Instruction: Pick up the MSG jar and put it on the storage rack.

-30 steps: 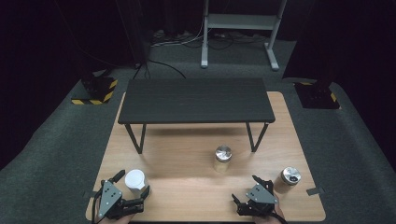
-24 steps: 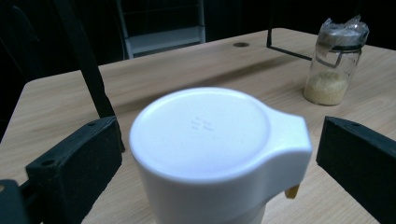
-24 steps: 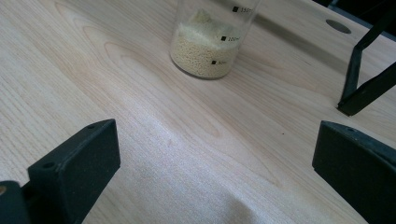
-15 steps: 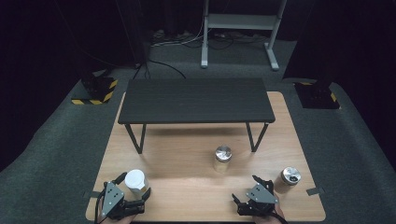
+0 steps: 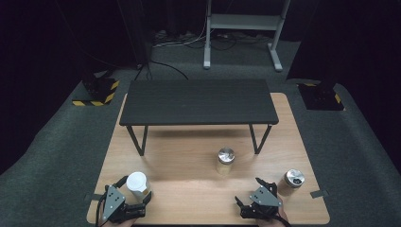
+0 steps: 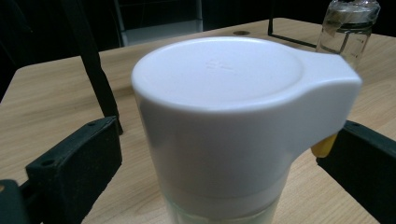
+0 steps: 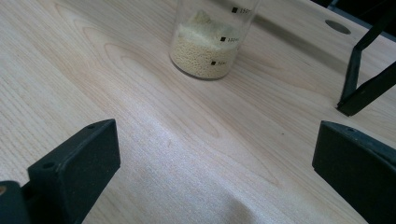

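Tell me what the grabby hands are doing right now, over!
Left gripper jaws open either side of the white-lidded jar, not closed on it. Right gripper open over bare table. Nothing in the way.

A black low bench (image 5: 198,101) stands mid-table, with a metal-lidded jar (image 5: 293,179) near the right edge.

Container: white-lidded jar (image 6: 224,135) stands between the spread black jaws of the left hand-held gripper (image 6: 219,163).
Behind: glass jar (image 6: 348,28) on the wooden tabletop (image 6: 56,98).
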Available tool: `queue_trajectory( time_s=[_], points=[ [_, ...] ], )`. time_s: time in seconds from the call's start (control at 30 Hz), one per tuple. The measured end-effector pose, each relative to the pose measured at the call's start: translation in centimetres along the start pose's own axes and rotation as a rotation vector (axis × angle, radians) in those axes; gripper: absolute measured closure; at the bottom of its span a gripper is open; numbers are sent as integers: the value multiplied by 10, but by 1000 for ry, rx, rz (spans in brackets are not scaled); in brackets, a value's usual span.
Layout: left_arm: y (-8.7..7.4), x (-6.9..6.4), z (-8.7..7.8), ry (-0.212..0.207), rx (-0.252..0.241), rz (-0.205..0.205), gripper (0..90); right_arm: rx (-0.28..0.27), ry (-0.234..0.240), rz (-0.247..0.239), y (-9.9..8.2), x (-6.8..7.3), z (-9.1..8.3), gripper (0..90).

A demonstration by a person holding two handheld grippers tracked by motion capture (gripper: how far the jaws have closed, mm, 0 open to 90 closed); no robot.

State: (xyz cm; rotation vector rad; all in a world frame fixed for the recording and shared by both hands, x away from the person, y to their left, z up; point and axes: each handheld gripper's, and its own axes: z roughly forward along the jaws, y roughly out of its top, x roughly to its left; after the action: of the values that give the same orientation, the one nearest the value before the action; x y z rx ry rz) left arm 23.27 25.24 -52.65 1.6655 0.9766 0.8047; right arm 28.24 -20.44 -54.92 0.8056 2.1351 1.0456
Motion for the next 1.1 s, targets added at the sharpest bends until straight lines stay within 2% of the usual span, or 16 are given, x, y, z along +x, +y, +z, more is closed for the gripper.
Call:
queue_trajectory(
  time_s=[0.53,0.8,1.0,1.1],
  points=[
    [-8,3,3,13,1,-4,21,-4,2,3,0,0,0,0],
    [-12,5,3,-6,-3,-17,96,-4,4,5,0,-1,0,0],
    [-13,7,2,-26,-19,-21,190,-4,4,5,0,-1,0,0],
    [-14,8,2,-35,-23,-35,227,-5,5,4,0,-1,0,0]
  ],
)
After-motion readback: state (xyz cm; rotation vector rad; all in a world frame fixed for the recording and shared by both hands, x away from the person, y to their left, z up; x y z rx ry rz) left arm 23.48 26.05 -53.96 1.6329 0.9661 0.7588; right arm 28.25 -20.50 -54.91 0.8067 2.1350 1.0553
